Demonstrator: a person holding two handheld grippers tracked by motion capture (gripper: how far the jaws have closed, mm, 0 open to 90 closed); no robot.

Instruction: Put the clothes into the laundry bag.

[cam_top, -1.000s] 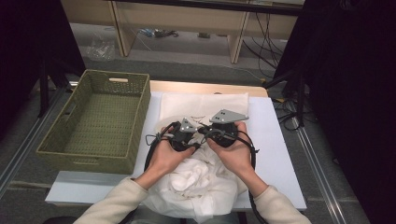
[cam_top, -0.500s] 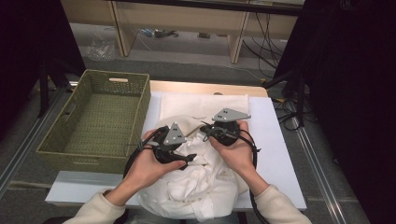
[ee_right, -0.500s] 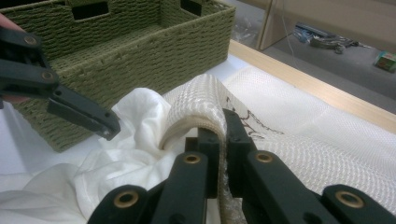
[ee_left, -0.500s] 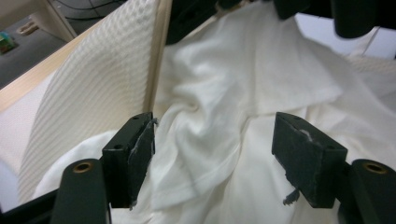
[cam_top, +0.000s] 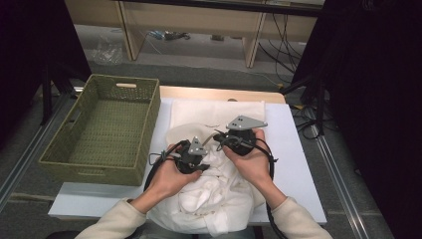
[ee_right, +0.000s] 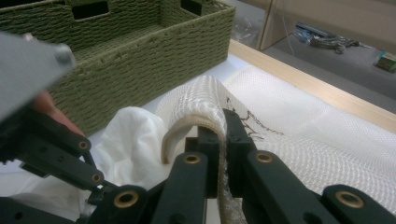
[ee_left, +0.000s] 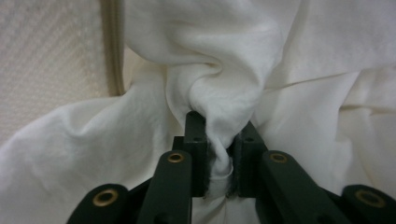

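A white garment (cam_top: 219,199) lies bunched on the white table (cam_top: 293,149), its flat upper part spread toward the far edge. My left gripper (cam_top: 197,160) sits on the bunch, just left of my right gripper (cam_top: 222,139). In the left gripper view my left gripper (ee_left: 219,140) is shut on a twisted fold of the white cloth (ee_left: 224,70). In the right gripper view my right gripper (ee_right: 225,130) is shut on the garment's ribbed edge (ee_right: 196,107), which arches over the jaw tips. The left gripper (ee_right: 60,154) shows there at lower left.
A green woven basket (cam_top: 107,132) stands with nothing in it at the table's left, close to the garment; its wall (ee_right: 140,51) is near my right gripper. A wooden strip (cam_top: 224,93) runs along the far table edge. Cables trail from both grippers.
My left gripper swung out left and toward the person, then came back right beside the right gripper, dragging the cloth with it. The right gripper has hardly moved.
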